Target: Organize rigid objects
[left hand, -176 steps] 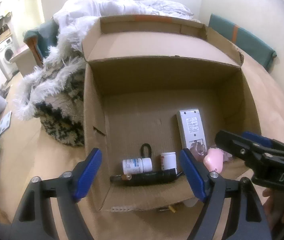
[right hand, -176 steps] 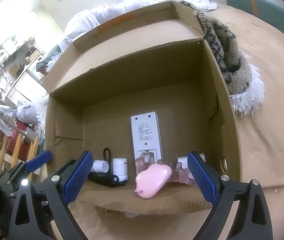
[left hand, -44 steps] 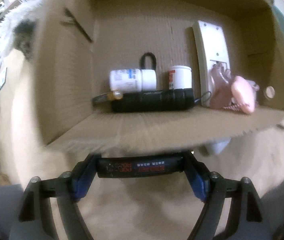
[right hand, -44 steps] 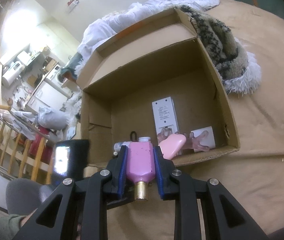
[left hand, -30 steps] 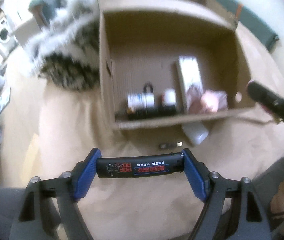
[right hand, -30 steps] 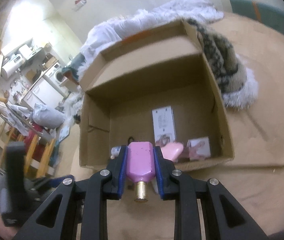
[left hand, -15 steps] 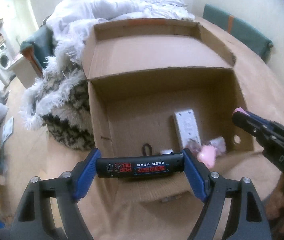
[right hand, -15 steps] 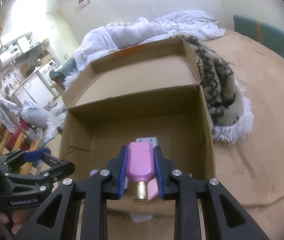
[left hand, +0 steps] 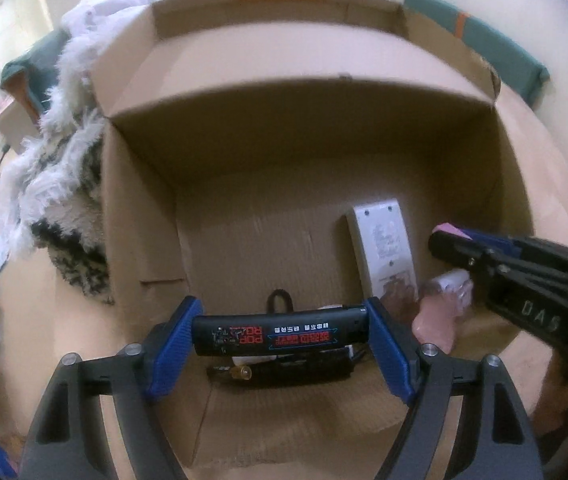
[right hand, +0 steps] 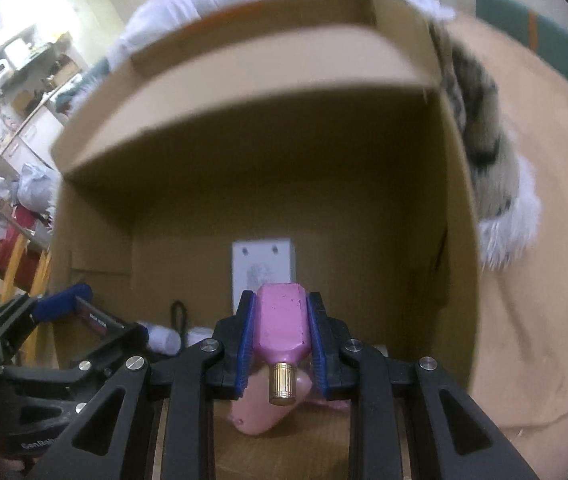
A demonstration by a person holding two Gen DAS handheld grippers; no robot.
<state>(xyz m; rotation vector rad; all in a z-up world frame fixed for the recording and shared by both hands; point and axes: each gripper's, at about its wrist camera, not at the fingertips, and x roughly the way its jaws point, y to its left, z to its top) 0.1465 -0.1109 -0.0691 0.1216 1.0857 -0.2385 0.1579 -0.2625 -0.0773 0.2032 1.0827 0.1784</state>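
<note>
We're partway thru. Several things already lie in the cardboard box (left hand: 140,240): a white remote (left hand: 382,248) flat on the floor, a pale pink lump (left hand: 434,326) near the front edge, a white bottle (right hand: 162,340) and a dark tube (left hand: 284,370) at front left.

Two items still to drop in. Our left gripper (left hand: 280,334) is clamped endwise on a black lighter (left hand: 280,332), held crosswise over the box front. Our right gripper (right hand: 280,340) is squeezed tight on a pink bottle (right hand: 280,328), gold cap (right hand: 280,382) toward the camera, also over the front.

Left view shows the lighter's printed label and the dark tube; right view doesn't. Right view shows the pink bottle's full shape; left only catches its tip. Whether anything's left outside the box, we can't tell.
</note>
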